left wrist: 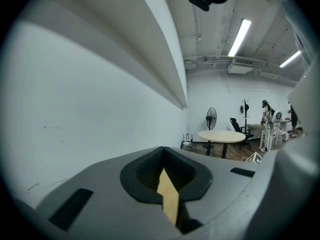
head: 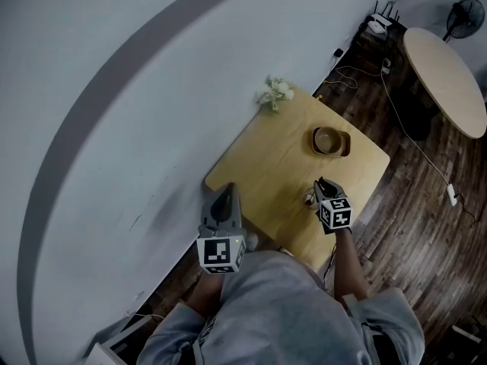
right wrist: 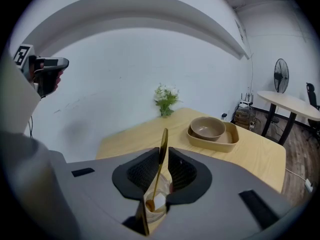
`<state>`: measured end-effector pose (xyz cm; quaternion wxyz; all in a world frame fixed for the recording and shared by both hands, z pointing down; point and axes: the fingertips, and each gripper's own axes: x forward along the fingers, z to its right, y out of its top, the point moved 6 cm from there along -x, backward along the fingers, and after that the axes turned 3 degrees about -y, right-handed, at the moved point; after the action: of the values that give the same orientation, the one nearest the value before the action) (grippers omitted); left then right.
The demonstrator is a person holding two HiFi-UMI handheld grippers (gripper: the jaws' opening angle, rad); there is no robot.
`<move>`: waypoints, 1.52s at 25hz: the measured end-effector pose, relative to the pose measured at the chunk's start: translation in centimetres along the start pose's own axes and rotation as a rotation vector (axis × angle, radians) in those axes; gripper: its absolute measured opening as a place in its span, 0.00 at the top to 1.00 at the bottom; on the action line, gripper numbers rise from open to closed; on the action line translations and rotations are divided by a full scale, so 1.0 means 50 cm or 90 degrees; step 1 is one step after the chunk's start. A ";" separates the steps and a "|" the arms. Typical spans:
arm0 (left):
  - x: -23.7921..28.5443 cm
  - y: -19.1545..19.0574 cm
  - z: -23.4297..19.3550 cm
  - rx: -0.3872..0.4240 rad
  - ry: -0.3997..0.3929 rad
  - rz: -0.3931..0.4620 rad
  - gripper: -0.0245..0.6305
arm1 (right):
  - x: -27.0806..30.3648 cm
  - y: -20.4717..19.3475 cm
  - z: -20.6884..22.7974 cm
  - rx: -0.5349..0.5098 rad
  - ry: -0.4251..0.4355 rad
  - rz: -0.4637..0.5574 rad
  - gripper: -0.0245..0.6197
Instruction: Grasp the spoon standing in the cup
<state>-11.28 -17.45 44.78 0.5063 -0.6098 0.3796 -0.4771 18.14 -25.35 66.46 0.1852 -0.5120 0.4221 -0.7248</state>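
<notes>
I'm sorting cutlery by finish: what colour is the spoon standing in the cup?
Shiny gold. The spoon shows best in the right gripper view.

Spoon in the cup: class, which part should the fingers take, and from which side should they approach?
Take the spoon by its upper handle, above the cup rim, coming from above with the fingers either side. It stands nearly upright, bowl down in the cup, so only the handle is free. The right gripper straddles it there.
</notes>
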 end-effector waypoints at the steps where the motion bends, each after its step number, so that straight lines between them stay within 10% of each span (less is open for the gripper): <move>1: 0.004 -0.002 0.000 -0.001 -0.002 0.000 0.96 | 0.000 -0.001 -0.001 -0.002 -0.002 0.002 0.90; 38: 0.088 0.029 0.103 0.012 -0.237 0.026 0.96 | -0.329 0.189 -0.083 0.032 -0.153 0.293 0.96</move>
<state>-5.17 -20.58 44.04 0.5829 -0.6751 0.2871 -0.3494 19.55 -17.49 48.74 0.4070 -0.4802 0.4840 -0.6078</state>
